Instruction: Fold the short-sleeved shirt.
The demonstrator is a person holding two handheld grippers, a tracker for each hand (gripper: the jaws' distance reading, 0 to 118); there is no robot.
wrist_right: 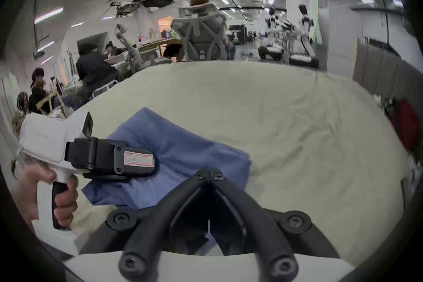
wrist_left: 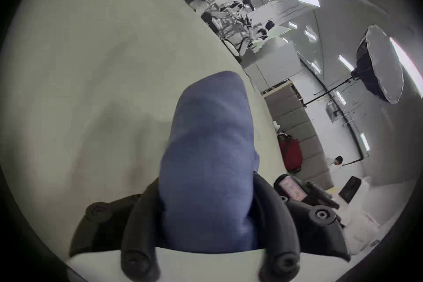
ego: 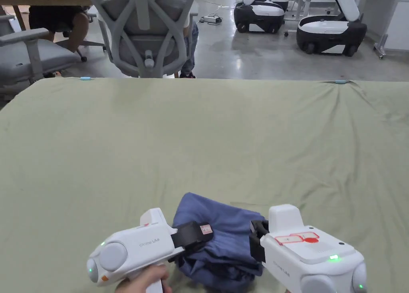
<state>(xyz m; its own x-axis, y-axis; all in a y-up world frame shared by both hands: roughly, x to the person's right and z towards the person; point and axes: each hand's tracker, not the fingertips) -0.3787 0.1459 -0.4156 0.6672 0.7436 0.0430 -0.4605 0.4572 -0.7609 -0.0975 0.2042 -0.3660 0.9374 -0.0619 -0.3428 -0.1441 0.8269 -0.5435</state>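
nearest to us, at the front edge of the table (ego: pixel 199 138), we hold the left gripper (ego: pixel 199 236) by its handle in our left hand (ego: pixel 143 280). in the left gripper view a thick bundle of the blue shirt (wrist_left: pixel 206 161) fills the gap between its two jaws, which press on the cloth from both sides. the right gripper (wrist_right: pixel 209 173) sits just beside it to the right; in its own view the two jaws meet at their tips with nothing between them, at the near edge of the shirt. in the head view we see the shirt bunched into a compact, partly folded heap between the two grippers, resting on the pale green cloth that covers the table. beyond the far table edge stands a grey office chair (ego: pixel 145 30), and farther off on the floor are white-and-black robot bases (ego: pixel 331 32).
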